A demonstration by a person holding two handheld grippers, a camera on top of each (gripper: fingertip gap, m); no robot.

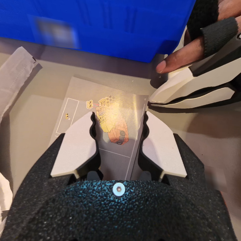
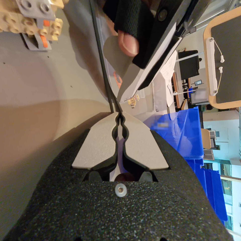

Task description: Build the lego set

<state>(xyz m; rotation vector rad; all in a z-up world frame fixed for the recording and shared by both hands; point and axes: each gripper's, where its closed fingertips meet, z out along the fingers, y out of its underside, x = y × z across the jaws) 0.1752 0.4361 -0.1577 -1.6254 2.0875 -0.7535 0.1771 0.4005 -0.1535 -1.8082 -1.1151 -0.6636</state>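
An open instruction booklet (image 1: 117,104) lies flat on the grey table, showing a drawing of a tan and orange model. My left gripper (image 1: 119,114) hovers just above the page, open and empty, its fingers either side of the drawing. My right gripper (image 1: 150,102) comes in from the right, turned on its side, and is shut on the page's right edge near the far corner. In the right wrist view my right gripper (image 2: 119,114) pinches the thin page edge, and the printed page (image 2: 134,101) lies beyond. A part-built tan, grey and orange lego model (image 2: 30,23) stands on the table.
A large blue bin (image 1: 104,26) stands right behind the booklet and also shows in the right wrist view (image 2: 176,136). White paper bags (image 1: 14,73) lie at the left. A gloved hand's bare fingertip (image 1: 169,65) rests on the right gripper. The left gripper's finger (image 2: 130,80) hangs close over the page.
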